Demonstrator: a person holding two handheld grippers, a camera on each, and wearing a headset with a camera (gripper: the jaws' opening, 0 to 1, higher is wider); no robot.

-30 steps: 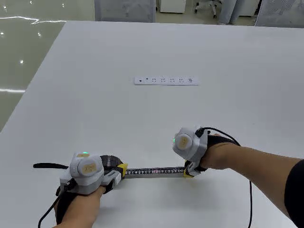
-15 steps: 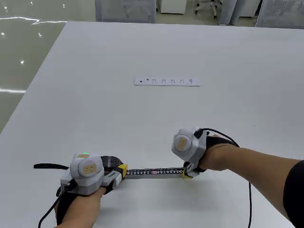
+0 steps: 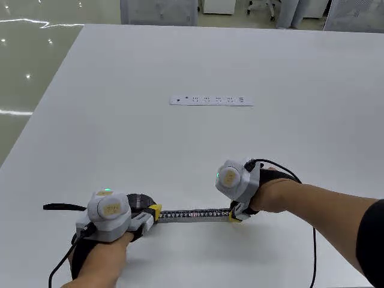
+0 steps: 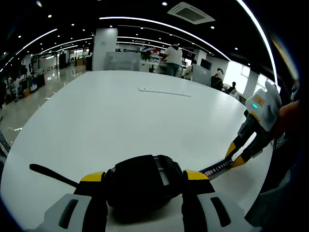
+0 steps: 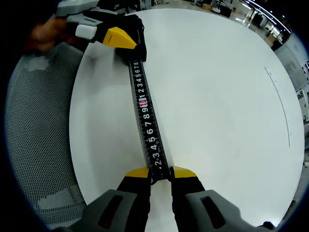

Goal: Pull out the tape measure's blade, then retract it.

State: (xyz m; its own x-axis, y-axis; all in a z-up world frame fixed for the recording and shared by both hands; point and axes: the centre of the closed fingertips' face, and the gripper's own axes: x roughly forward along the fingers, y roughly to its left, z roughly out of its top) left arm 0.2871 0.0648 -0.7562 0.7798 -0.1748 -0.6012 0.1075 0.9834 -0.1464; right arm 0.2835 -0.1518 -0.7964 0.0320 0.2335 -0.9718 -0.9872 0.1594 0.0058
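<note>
A white power strip (image 3: 210,101) lies on the white table (image 3: 300,78).

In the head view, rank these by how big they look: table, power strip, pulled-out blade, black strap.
1. table
2. power strip and blade: nearly alike. The strip lies farther from the camera, so I won't rank them.
3. strap
</note>
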